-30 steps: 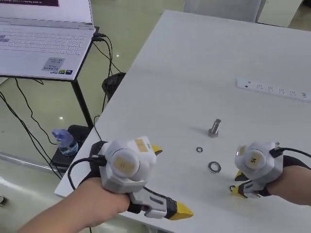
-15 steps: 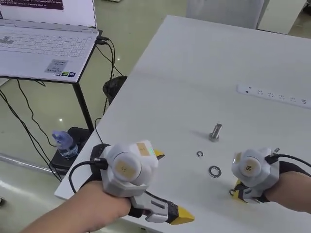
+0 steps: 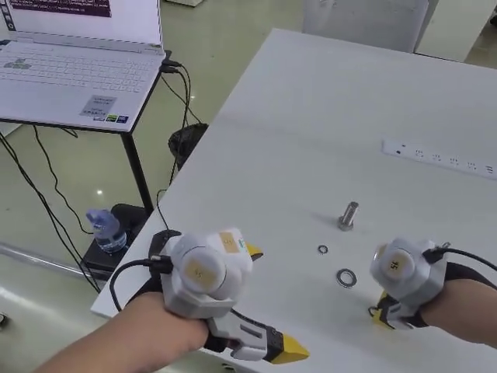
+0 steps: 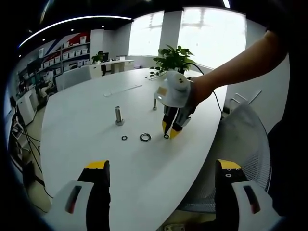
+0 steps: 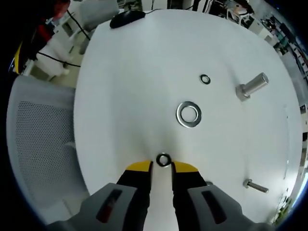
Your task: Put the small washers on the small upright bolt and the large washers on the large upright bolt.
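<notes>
Little has moved in the last second. Right claw (image 5: 162, 166) stays low on the bench, near side of large bolt (image 5: 251, 86), narrowed onto small washer (image 5: 163, 160) at its tips. Left claw (image 4: 161, 166) wide open, empty. Large washer (image 5: 188, 114) lies untouched between. Nothing threaded yet.

The person is holding the left claw (image 3: 272, 301) wide open over the near edge of the white table (image 3: 311, 116). The right claw (image 3: 378, 313) is pointing down near a large washer (image 3: 345, 277). A small washer (image 3: 322, 249) is lying just beyond it, near an upright bolt (image 3: 348, 215).
</notes>
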